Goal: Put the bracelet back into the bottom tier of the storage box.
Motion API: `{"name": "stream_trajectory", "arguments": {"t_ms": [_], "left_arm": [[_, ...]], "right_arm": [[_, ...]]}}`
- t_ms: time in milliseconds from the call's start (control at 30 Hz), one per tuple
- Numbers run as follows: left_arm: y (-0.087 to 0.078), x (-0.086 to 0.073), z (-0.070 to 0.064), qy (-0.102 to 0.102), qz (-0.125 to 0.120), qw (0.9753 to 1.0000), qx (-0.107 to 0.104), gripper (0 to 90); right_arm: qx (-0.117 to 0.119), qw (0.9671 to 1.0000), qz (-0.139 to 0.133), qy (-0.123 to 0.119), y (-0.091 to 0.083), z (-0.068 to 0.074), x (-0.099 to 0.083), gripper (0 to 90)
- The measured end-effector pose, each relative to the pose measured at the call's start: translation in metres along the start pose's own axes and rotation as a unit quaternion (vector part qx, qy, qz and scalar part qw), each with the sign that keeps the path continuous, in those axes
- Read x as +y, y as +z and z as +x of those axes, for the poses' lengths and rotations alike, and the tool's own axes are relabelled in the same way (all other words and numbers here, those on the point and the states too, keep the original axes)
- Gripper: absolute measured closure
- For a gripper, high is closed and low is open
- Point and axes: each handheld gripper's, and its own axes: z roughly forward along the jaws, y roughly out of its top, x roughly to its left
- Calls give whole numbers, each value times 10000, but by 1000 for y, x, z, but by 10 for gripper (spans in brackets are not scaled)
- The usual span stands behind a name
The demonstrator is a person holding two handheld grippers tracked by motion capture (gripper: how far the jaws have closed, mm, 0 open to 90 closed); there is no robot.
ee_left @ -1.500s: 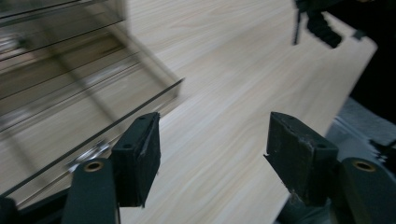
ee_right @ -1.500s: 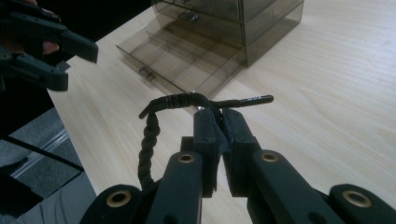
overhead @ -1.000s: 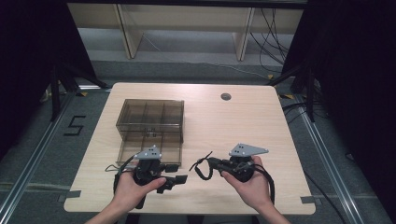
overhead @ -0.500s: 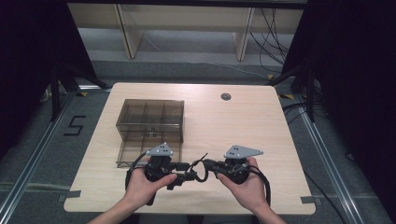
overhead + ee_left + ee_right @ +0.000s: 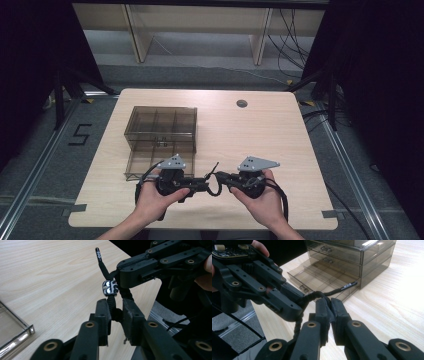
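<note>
Item: black cord [image 5: 113, 305] with metal toggle [image 5: 110, 287], held above the near edge of the surface [image 5: 280, 130].
Left fingers [image 5: 101, 312]: closed narrow on the cord just below the toggle.
Right fingers [image 5: 323, 307]: pinched shut on the same cord, close beside my left pair.
Nearby: smoked drawer box [image 5: 160, 127], its bottom drawer [image 5: 147, 162] pulled open.
Risk, as I judge it: pulling apart unevenly could slip the cord from one grip, dropping it short of the drawer.

A black braided cord [image 5: 113, 305] – silver-tipped, with a black-and-white toggle [image 5: 110, 287] – is seen between black jaws; smoky-brown drawers [image 5: 352, 262] beyond them.
</note>
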Motion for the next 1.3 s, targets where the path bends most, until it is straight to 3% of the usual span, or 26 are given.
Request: {"name": "stream_trajectory", "arguments": {"t_ms": [100, 167, 200, 333, 433, 467, 500, 533, 633, 667, 767, 800, 833, 900, 1000, 1033, 1133, 1233, 1300], "left_arm": [[-1, 0, 0, 53, 6, 10000, 0, 807], [-1, 1, -1, 82, 23, 9999, 56, 817], [-2, 1, -1, 81, 77, 9999, 42, 821], [-4, 2, 0, 111, 156, 9998, 33, 834], [-5, 2, -1, 171, 222, 9995, 138, 844], [-6, 2, 0, 197, 260, 9993, 159, 846], [-7, 2, 0, 146, 317, 9992, 191, 851], [-8, 3, 2, 250, 372, 9988, 201, 852], [-11, 2, 6, 296, 526, 9977, 298, 852], [-13, 2, 7, 276, 554, 9976, 303, 852], [-18, 0, 12, 236, 641, 9971, 340, 852], [-21, 0, 14, 269, 689, 9966, 355, 852], [-22, -1, 15, 260, 708, 9964, 382, 852], [-27, -3, 18, 327, 811, 9952, 440, 852], [-34, -7, 25, 345, 927, 9938, 513, 851], [-36, -9, 27, 255, 934, 9939, 525, 851], [-43, -12, 34, 320, 1005, 9928, 571, 851], [-48, -16, 38, 266, 1048, 9920, 646, 851], [-52, -17, 41, 261, 1107, 9911, 690, 851]], "right_arm": [[-38, 9999, -16, 111, 0, 2, -1, 854], [14, 10000, -16, -80, 1, -1, -1, 854], [-29, 10000, 16, 38, 0, 1, -1, 854], [82, 9999, 24, 111, 1, 2, -2, 847], [115, 9999, -45, -42, 3, -1, -2, 802], [44, 9998, 64, 195, 0, 3, -2, 779], [17, 10000, -14, 10, 1, 0, -2, 765], [55, 10000, -29, 6, 0, -1, -2, 755], [28, 10000, 0, 34, -1, -1, -3, 719], [68, 9999, -39, 141, 0, 0, -3, 713], [32, 10000, -6, 47, -2, -6, -4, 702], [19, 9997, 41, 235, -3, -4, -5, 700], [6, 9999, 1, 144, -3, -6, -5, 697], [-29, 9996, 92, 248, -4, -7, -5, 692], [-114, 9997, 143, 136, -5, -10, -6, 684], [-46, 9999, 114, 97, -3, -11, -6, 681], [-149, 9997, 165, 53, -3, -14, -8, 674], [-243, 9992, 249, 214, -1, -12, -9, 661], [-317, 9988, 359, 36, -2, -15, -9, 648]]}}
